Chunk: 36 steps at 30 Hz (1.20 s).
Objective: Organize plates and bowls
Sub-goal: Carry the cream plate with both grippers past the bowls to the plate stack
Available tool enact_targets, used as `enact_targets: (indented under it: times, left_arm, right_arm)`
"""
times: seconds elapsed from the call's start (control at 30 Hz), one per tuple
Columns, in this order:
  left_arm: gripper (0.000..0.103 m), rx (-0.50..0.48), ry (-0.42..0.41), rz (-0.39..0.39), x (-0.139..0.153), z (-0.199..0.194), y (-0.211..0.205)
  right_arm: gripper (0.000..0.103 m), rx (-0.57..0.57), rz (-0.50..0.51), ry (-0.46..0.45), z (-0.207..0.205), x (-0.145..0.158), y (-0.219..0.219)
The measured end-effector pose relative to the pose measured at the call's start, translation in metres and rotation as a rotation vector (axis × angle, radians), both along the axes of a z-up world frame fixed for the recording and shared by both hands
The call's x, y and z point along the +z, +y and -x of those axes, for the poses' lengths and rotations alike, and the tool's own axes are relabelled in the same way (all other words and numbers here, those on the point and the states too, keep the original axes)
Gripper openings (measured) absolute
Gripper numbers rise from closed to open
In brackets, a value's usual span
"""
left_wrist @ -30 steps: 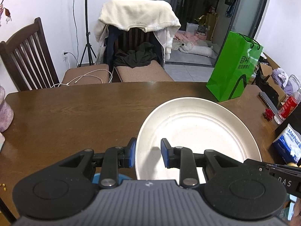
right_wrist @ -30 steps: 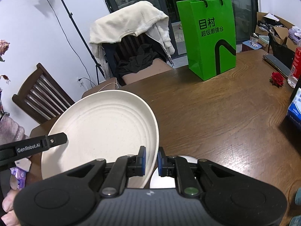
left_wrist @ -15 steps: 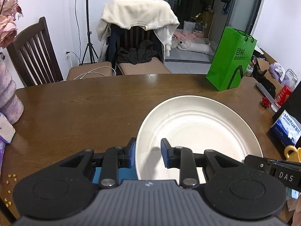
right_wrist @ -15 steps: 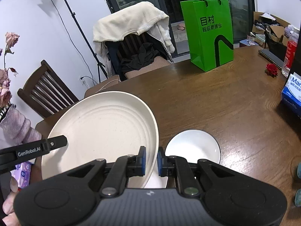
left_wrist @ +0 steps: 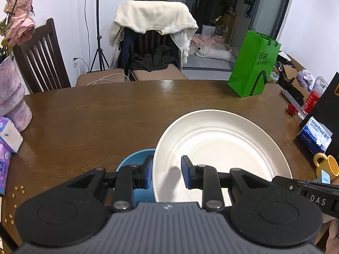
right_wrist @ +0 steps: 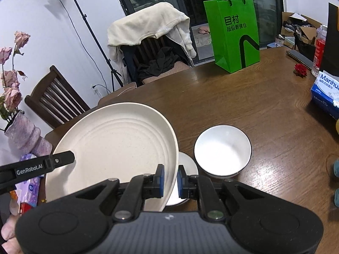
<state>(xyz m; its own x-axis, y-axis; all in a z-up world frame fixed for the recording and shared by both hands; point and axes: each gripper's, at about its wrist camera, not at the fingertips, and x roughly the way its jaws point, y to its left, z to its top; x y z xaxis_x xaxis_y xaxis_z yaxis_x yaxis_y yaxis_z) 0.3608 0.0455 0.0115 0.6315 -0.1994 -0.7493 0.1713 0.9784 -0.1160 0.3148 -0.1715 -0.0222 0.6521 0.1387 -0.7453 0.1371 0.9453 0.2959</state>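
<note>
A large cream plate [left_wrist: 220, 146] is held in the air over the brown table [left_wrist: 95, 116]. My left gripper [left_wrist: 166, 173] straddles its left rim, fingers apart, one outside and one over the plate. My right gripper [right_wrist: 169, 180] is shut on the plate's right rim [right_wrist: 118, 146]. A blue bowl [left_wrist: 135, 158] lies on the table under the left gripper. A white bowl with a dark rim [right_wrist: 222, 150] stands on the table right of the plate. A small white dish [right_wrist: 186, 169] lies partly hidden under the plate and right gripper.
A green paper bag [left_wrist: 254, 65] stands at the table's far right. A tissue box [left_wrist: 315, 133], a yellow mug [left_wrist: 326, 165] and a black box [left_wrist: 326, 103] stand along the right edge. A pink vase [left_wrist: 10, 97] and tissue packs [left_wrist: 8, 133] stand at the left. Chairs stand behind the table.
Both grippers have pulled back and up with the plate. The blue bowl, the white bowl and the small dish have come into view beneath it.
</note>
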Motion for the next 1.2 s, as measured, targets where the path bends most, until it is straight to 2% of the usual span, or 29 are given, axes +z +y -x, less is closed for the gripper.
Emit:
enact_targets:
  times: [0.47,1.2]
  left_arm:
    - [0.028,-0.007,0.003,0.008,-0.001,0.03,0.016]
    - [0.028,-0.036,0.022,0.018,-0.019,0.071,0.029]
  right_arm:
    - [0.013,0.005,0.005,0.006,0.033,-0.004,0.016]
    - [0.013,0.0,0.021,0.028,0.077,-0.02,0.03]
